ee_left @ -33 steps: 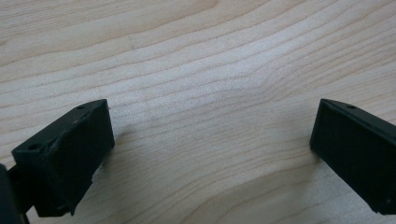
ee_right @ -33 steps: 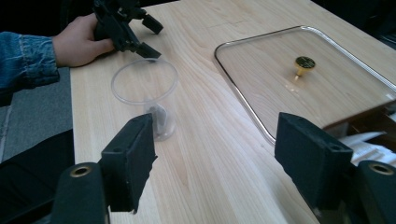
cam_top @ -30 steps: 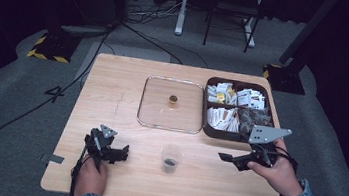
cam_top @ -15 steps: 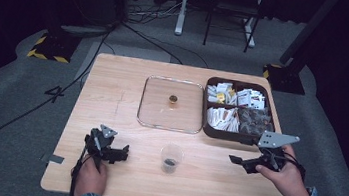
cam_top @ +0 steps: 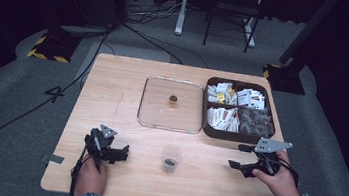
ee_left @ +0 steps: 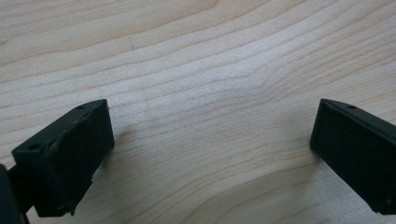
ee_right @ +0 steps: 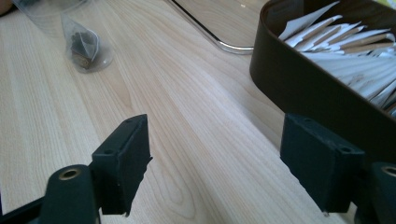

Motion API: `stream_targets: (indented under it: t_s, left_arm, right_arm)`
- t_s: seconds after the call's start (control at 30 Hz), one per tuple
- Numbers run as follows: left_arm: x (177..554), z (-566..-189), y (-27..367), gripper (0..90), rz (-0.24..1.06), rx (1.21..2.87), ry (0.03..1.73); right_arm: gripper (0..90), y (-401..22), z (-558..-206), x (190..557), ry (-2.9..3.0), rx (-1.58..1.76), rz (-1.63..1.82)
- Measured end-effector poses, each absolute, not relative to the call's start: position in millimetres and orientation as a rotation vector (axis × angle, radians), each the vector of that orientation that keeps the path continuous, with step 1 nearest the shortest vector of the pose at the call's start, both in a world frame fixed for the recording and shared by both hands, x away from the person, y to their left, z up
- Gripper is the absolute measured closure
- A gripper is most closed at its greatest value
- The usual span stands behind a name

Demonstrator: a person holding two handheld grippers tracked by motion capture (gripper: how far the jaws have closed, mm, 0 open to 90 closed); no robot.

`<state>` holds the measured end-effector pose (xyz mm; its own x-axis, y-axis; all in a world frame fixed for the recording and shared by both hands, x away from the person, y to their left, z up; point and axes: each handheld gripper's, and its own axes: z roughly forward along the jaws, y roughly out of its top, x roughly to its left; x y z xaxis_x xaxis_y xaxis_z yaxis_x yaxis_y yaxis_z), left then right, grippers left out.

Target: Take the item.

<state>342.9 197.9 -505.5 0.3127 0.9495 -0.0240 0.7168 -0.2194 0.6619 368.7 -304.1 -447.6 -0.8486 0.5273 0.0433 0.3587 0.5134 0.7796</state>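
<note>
A clear plastic cup (cam_top: 171,158) with a dark tea bag inside stands near the table's front edge; the cup (ee_right: 83,37) also shows at the upper left of the right gripper view. My left gripper (cam_top: 118,153) rests low on the wood at the front left, open, with bare table between its jaws (ee_left: 212,140). My right gripper (cam_top: 237,156) hovers at the front right, open and empty (ee_right: 215,163), just in front of the dark brown box (cam_top: 236,134). A glass tray (cam_top: 146,117) behind the cup holds a small brown object (cam_top: 173,99).
The brown box (ee_right: 299,79) has compartments of white sachets, packets and dark tea bags. Its wall stands close to my right gripper's right jaw. The tray's rim (ee_right: 229,45) lies beyond. Cables and stand legs are on the floor behind the table.
My right hand and gripper have drifted right and a little toward the table's front edge. The left gripper has stayed where it was.
</note>
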Motion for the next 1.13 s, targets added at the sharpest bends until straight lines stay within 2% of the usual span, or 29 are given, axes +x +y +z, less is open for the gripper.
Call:
stream_targets:
  t_s: [0.3, 0.67, 1.13]
  left_arm:
    - [342.8, -505.6, 197.8, 0.0, 0.527, 2.01, 1.47]
    - [342.8, -505.6, 197.8, 0.0, 0.527, 2.01, 1.47]
    - [342.8, -505.5, 197.9, 0.0, 0.529, 2.012, 1.469]
  right_arm:
    - [24.1, -306.1, -470.0, 367.4, 2.59, 0.782, 1.204]
    - [17.1, -303.7, -495.2, 362.6, 2.568, 0.747, 1.16]
    - [14.6, -301.3, -504.4, 359.7, 2.575, 0.761, 1.123]
